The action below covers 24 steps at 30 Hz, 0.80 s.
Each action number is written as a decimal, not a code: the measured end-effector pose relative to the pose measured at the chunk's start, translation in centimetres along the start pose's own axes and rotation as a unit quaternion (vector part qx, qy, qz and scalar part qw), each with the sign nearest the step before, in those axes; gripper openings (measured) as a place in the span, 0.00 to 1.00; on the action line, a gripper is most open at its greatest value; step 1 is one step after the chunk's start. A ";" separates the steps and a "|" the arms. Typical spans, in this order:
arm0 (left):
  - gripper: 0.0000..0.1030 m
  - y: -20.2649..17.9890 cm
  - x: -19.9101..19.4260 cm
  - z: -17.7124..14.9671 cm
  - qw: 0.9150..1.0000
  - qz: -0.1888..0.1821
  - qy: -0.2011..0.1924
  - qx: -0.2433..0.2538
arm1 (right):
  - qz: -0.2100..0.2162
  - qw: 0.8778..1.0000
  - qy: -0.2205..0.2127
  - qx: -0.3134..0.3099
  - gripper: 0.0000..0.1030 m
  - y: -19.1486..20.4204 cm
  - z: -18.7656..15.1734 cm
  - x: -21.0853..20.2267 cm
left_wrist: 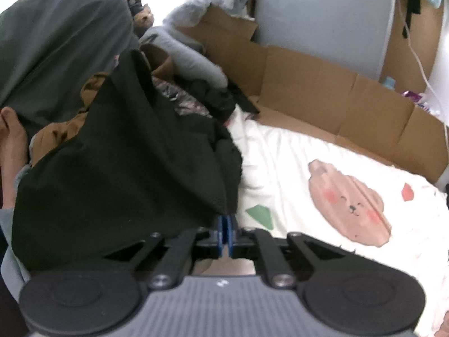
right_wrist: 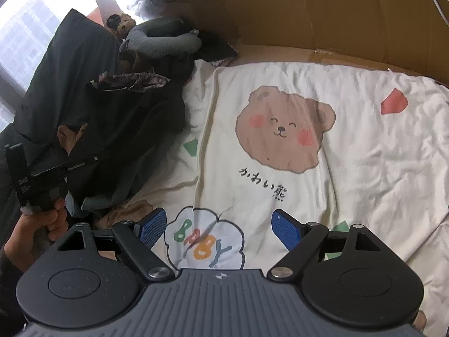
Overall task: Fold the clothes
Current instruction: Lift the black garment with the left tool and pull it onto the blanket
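A black garment point(left_wrist: 126, 168) hangs in a peak over the heap of clothes at the left. Its lower corner runs down into my left gripper point(left_wrist: 226, 221), whose blue pads stand almost together and pinch the cloth. In the right wrist view the same black garment point(right_wrist: 126, 118) drapes at the left, and a hand point(right_wrist: 53, 216) grips the left tool beneath it. My right gripper point(right_wrist: 217, 224) is open, hovering with nothing between its pads over the cream bedsheet point(right_wrist: 364, 140) with the brown bear print point(right_wrist: 283, 129).
A heap of clothes lies behind the black one: a brown piece point(left_wrist: 56, 134), a grey roll point(left_wrist: 193, 61) and a patterned piece point(right_wrist: 132, 80). Cardboard walls point(left_wrist: 322, 84) line the far side. A dark grey cloth point(left_wrist: 56, 33) rises at the far left. A white cable point(left_wrist: 421, 64) hangs at the right.
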<state>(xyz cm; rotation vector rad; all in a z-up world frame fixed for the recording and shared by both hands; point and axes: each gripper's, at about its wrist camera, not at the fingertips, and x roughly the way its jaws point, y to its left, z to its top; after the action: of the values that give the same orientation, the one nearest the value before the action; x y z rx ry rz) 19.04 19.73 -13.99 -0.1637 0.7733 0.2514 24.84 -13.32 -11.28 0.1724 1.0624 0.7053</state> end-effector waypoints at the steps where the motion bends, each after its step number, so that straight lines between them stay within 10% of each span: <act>1: 0.18 0.1 -0.1 0.0 1.000 0.005 -0.001 0.004 | 0.001 1.000 0.001 -0.001 0.84 0.0 -0.2 0.0; 3: 0.68 0.1 -0.3 0.2 0.999 0.026 -0.011 0.016 | 0.002 1.000 0.001 -0.003 0.84 -0.1 -0.5 0.1; 5: 0.81 0.2 -0.5 0.2 0.997 0.053 -0.036 0.032 | 0.002 1.000 0.003 -0.003 0.84 -0.3 -0.8 0.3; 16: 0.86 0.7 3.6 1.5 0.994 0.095 -0.019 0.047 | -0.008 1.000 0.016 0.003 0.84 -0.6 -1.2 1.2; 19: 0.80 1.3 4.6 2.1 0.996 0.086 -0.010 0.020 | -0.008 1.000 0.018 0.000 0.84 -0.5 -1.2 1.3; 23: 0.06 2.7 5.8 2.5 0.998 0.050 0.020 -0.043 | -0.008 1.000 0.019 0.004 0.84 -0.7 -1.2 1.5; 24: 0.04 2.8 5.7 2.4 0.997 0.046 0.021 -0.055 | -0.008 1.000 0.019 0.005 0.84 -0.7 -1.2 1.5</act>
<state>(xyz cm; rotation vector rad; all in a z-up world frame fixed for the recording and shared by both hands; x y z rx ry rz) 23.77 23.89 -16.52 -0.2369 0.8097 0.3797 24.58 -13.19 -13.32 0.1597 1.1023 0.6912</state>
